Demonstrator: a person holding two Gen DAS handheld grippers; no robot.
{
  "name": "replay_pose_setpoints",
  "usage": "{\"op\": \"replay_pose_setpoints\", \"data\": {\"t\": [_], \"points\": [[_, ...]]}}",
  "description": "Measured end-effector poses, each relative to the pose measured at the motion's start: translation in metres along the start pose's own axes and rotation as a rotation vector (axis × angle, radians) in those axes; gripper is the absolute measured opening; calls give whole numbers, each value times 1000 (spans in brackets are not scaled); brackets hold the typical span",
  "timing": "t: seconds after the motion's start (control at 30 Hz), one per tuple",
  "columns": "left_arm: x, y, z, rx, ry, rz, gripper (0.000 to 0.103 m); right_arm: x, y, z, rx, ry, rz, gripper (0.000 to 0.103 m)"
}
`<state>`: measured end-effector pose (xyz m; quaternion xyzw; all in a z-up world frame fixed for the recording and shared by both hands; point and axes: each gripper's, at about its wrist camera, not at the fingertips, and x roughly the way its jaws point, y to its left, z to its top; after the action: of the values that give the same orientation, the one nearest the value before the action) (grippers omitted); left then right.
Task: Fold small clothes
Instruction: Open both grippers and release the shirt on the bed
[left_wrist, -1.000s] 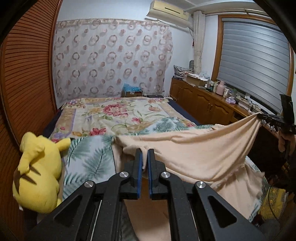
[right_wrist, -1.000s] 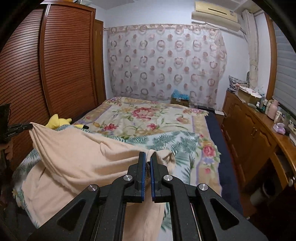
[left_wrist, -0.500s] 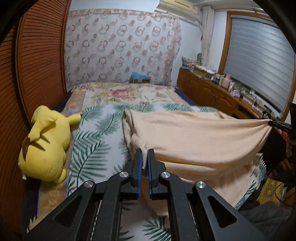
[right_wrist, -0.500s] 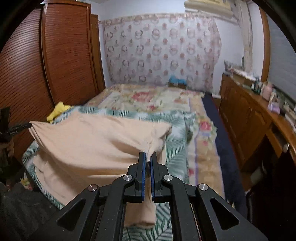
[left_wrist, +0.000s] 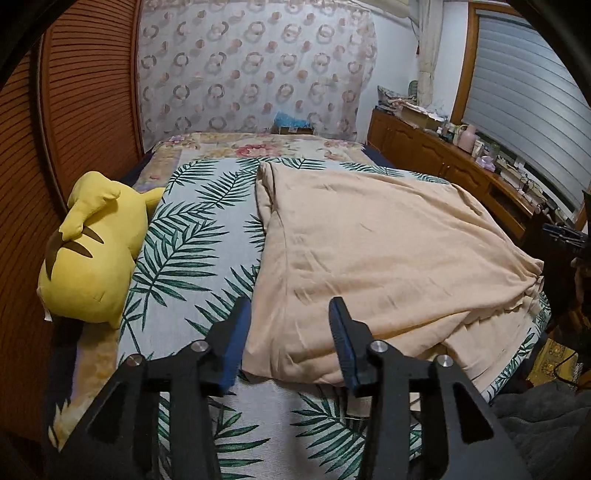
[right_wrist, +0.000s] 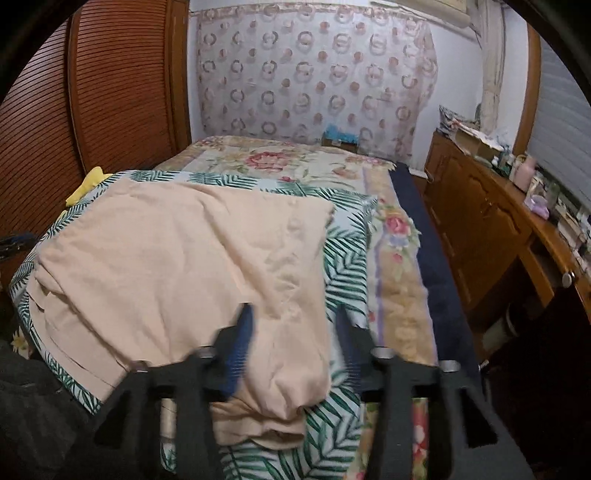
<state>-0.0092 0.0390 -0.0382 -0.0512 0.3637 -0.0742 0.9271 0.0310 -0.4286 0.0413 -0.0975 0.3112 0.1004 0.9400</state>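
A peach garment (left_wrist: 376, 254) lies folded over on the palm-leaf cover (left_wrist: 192, 236) of the bed. My left gripper (left_wrist: 290, 314) hovers over its near left corner, jaws opening, the cloth lying loose between the fingers and not pinched. In the right wrist view the same peach garment (right_wrist: 177, 266) spreads to the left, its near right corner bunched between the fingers of my right gripper (right_wrist: 293, 317), whose jaws are also opening and blurred. The right gripper (left_wrist: 565, 234) also shows at the far right edge of the left wrist view.
A yellow plush toy (left_wrist: 88, 251) lies at the bed's left edge beside a wooden louvred wardrobe (left_wrist: 85, 110). A floral quilt (right_wrist: 295, 162) covers the far half of the bed. A wooden sideboard (right_wrist: 491, 221) with small items runs along the right wall.
Both grippers came down with the peach garment and have let it go. Their jaws, shut on the cloth before, now stand apart. The garment has settled flat on the bed.
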Motion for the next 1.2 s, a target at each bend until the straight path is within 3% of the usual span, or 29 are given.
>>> {"op": "replay_pose_setpoints", "data": {"t": [0.1, 0.13, 0.33, 0.6, 0.93, 1.1, 1.17, 1.2], "points": [[4, -4, -3, 1, 7, -3, 72, 12, 11, -4, -4, -7, 30, 55], [6, -6, -4, 4, 14, -7, 72, 17, 16, -7, -1, 0, 45, 55], [9, -11, -7, 7, 15, 21, 72, 56, 39, -15, -4, 35, 116, 55], [17, -8, -14, -11, 35, 41, 72, 93, 52, -16, -17, 87, 120, 55], [20, -5, -39, -78, 97, -17, 72, 96, 56, -23, -30, 90, 95, 56], [12, -18, -47, -63, 111, -62, 72, 93, 53, -25, -24, 86, 104, 56], [12, -27, -47, -48, 121, -77, 68, 93, 53, -26, -25, 85, 103, 57], [13, -30, -46, -36, 125, -72, 58, 93, 52, -26, -25, 85, 104, 57]]}}
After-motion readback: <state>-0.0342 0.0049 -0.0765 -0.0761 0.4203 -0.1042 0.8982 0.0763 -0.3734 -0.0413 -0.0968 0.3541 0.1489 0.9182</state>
